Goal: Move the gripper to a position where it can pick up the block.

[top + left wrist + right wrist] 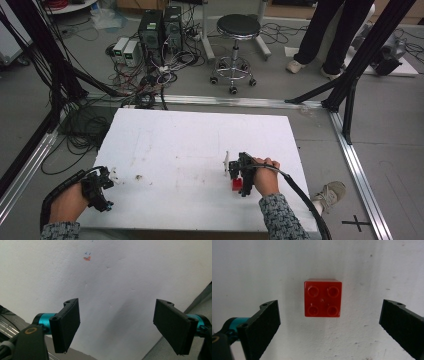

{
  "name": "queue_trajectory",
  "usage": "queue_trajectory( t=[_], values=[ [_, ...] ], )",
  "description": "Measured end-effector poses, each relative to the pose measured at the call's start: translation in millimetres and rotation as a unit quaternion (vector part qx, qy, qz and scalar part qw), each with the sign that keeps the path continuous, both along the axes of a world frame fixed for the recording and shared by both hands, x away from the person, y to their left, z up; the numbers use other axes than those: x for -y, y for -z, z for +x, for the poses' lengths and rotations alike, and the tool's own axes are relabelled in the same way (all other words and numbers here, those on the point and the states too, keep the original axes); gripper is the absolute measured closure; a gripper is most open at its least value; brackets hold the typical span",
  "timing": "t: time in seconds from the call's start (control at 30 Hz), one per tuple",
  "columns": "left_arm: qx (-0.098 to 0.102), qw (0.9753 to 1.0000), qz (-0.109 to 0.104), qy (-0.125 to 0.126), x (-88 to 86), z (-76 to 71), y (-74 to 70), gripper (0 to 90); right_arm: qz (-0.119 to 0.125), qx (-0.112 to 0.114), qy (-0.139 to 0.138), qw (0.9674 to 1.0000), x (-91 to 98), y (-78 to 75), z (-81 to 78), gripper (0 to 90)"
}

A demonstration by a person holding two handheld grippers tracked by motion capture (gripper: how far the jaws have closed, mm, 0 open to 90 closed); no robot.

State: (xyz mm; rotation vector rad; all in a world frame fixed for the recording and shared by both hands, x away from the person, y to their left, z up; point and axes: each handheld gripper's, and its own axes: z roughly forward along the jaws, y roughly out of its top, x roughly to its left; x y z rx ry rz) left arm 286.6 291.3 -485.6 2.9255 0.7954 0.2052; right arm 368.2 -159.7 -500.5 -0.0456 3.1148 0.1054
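- In the high view, the small red square plastic brick (pixel 236 184) is mostly hidden behind the black right gripper (pixel 241 176); only a sliver shows at its near left.
- A thin pale upright piece (pixel 226 163) just left of that gripper is too small to identify.
- The person in dark trousers (pixel 327 30) at the far right is cut off by the top edge.
- In the right gripper view, the right jaw runs off the picture's right edge.
- In the left gripper view, the small orange mark (pixel 87 258) on the white foam board (pixel 130 277) is too blurred to read.

Both hand-held tools, left tool (pixel 100 189) and right tool (pixel 240 176), gape wide, gripping nothing.
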Motion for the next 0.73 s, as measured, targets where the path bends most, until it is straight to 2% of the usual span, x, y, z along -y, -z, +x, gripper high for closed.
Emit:
queue_trajectory(
  t=[0.33,0.4,0.43,0.47,0.6,0.67,0.73],
  values=[
    [0.002,1.0,0.0,0.002,0.8,0.0,0.7,21.8,-0.009,-0.01,-0.005,0.9999,-8.4,12.0,-0.9,2.6],
    [0.002,1.0,0.0,0.002,1.1,0.0,0.7,21.8,-0.009,-0.01,-0.012,0.9998,-9.5,14.2,0.0,2.6],
    [0.002,1.0,0.0,0.003,1.3,0.2,0.5,21.8,-0.019,-0.014,0.0,0.9997,-9.8,14.3,-1.8,2.6],
    [0.002,1.0,0.0,0.003,1.3,0.2,0.5,21.8,-0.016,-0.014,-0.007,0.9997,-10.4,15.6,-0.8,2.6],
    [0.001,1.0,0.0,0.002,0.3,0.3,0.7,21.8,-0.015,-0.013,-0.008,0.9998,-10.6,15.8,-0.5,2.6],
    [0.0,1.0,0.0,0.002,0.7,0.6,0.9,21.8,-0.021,-0.014,0.003,0.9997,-9.8,14.4,-1.9,2.6],
    [0.003,1.0,-0.003,0.001,1.3,0.6,1.2,21.8,-0.018,-0.014,-0.001,0.9997,-9.7,14.1,-1.3,2.6]
  ],
)
